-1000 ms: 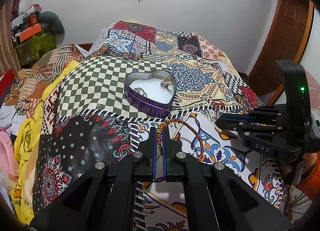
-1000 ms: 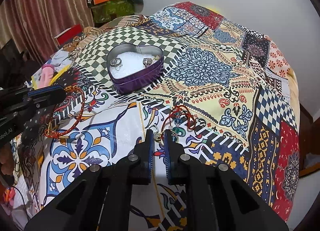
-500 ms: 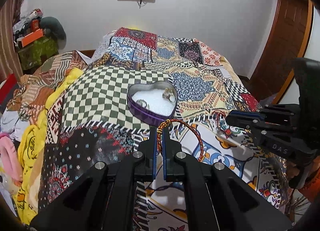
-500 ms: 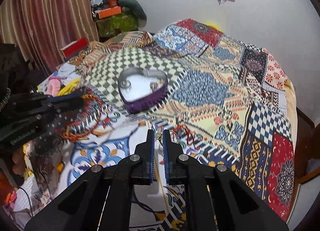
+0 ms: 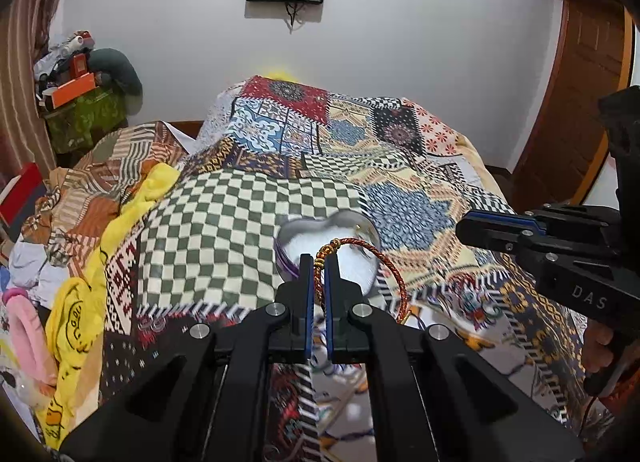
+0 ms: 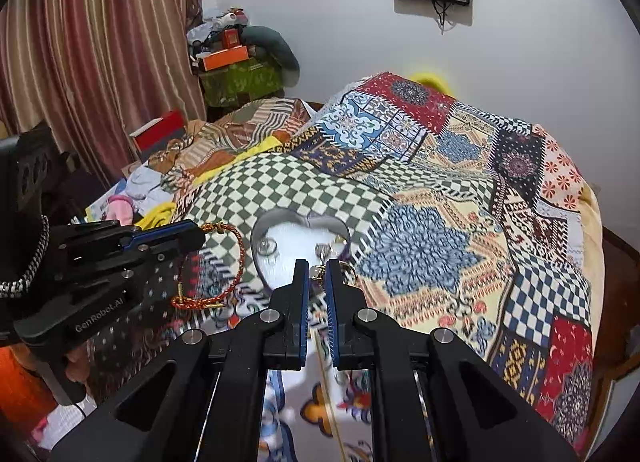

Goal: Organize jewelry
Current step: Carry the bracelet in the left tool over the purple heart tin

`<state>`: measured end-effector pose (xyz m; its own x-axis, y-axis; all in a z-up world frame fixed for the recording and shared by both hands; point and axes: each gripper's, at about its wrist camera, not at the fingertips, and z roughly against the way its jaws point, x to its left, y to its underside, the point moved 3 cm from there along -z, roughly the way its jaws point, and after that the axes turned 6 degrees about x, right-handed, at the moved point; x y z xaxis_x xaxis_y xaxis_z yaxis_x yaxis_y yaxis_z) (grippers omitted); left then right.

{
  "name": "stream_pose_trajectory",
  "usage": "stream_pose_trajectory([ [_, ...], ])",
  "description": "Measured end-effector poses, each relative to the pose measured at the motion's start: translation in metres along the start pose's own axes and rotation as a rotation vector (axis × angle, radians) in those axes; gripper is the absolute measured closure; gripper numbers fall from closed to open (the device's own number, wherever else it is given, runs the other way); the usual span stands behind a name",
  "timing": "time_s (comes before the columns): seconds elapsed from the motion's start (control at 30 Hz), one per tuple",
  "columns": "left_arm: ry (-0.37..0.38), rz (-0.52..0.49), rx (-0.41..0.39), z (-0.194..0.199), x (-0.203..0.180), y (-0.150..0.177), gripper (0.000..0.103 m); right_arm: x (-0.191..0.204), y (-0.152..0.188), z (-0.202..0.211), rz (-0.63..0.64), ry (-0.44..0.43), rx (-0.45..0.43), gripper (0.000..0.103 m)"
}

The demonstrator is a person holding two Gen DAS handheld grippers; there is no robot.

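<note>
A purple heart-shaped tin point(image 5: 362, 228) point(image 6: 280, 222) with white lining sits on the patchwork bedspread, with rings point(image 6: 267, 248) inside. My left gripper point(image 5: 319, 264) is shut on a red-and-gold cord bracelet point(image 5: 384, 262), held in the air just before the tin; the bracelet also shows in the right wrist view point(image 6: 236, 246). My right gripper point(image 6: 316, 272) is shut on a red string bracelet with small metal charms point(image 6: 345, 267), held above the tin's near edge. The right gripper shows at the right of the left wrist view point(image 5: 496, 228).
The patchwork bedspread point(image 6: 440, 198) covers the bed. Clothes and a yellow cloth point(image 5: 76, 302) lie along the left edge. A green box with clutter point(image 6: 240, 78) and striped curtains point(image 6: 100, 42) stand at the back left. A wooden door point(image 5: 580, 102) is at the right.
Both grippers have risen from the bedspread with their bracelets and moved forward toward the heart tin, which now sits just beyond the fingertips.
</note>
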<state>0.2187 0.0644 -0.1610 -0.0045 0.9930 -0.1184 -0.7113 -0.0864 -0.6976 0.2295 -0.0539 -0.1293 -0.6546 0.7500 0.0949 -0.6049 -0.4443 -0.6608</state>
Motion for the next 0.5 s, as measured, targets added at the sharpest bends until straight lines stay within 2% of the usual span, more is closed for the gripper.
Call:
stream_pose_trajectory([
  [0.23,-0.020,0.002,-0.001,-0.017,0.010,-0.014,0.100,0.001,-0.017,-0.015,0.011,-0.007,0.001,0.096],
  [0.5,-0.025,0.009,0.032,-0.048,0.021,-0.024,0.100,0.002,-0.029,-0.041,0.019,-0.029,0.039,0.096],
])
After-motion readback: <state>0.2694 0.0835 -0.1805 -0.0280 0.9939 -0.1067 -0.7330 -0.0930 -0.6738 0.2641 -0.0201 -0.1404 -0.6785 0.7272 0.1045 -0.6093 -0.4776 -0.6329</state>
